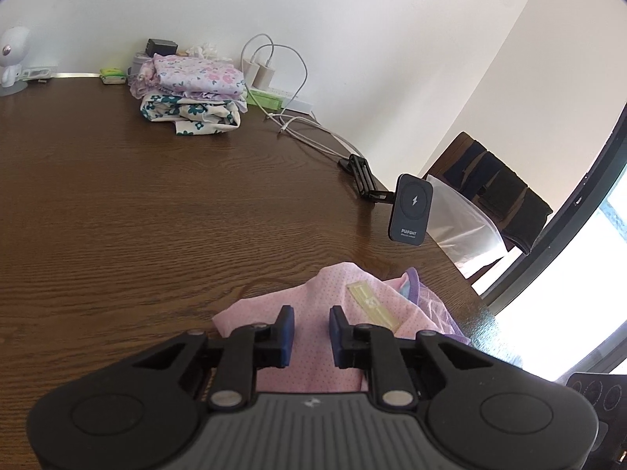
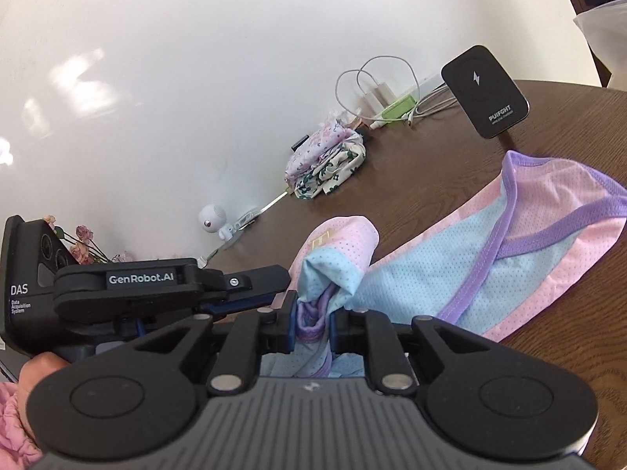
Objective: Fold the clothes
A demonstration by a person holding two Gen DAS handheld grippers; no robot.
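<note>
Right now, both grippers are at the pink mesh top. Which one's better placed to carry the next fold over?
Probably right. The right gripper is shut on a bunched edge of the pink mesh top, and the rest lies spread ahead of it. The left gripper grips pink cloth too, at the table's near edge.

What the two wrist views hide or cut off

The near part of the pink mesh garment (image 1: 313,368) disappears under the left tool (image 1: 311,325), so its lower edge cannot be seen. In the right wrist view the fabric between the fingers of the right tool (image 2: 311,323) is bunched, and its layers cannot be told apart. The small print on the black charger (image 2: 486,92) is unreadable. A hand (image 2: 35,372) is cut by the left edge.
</note>
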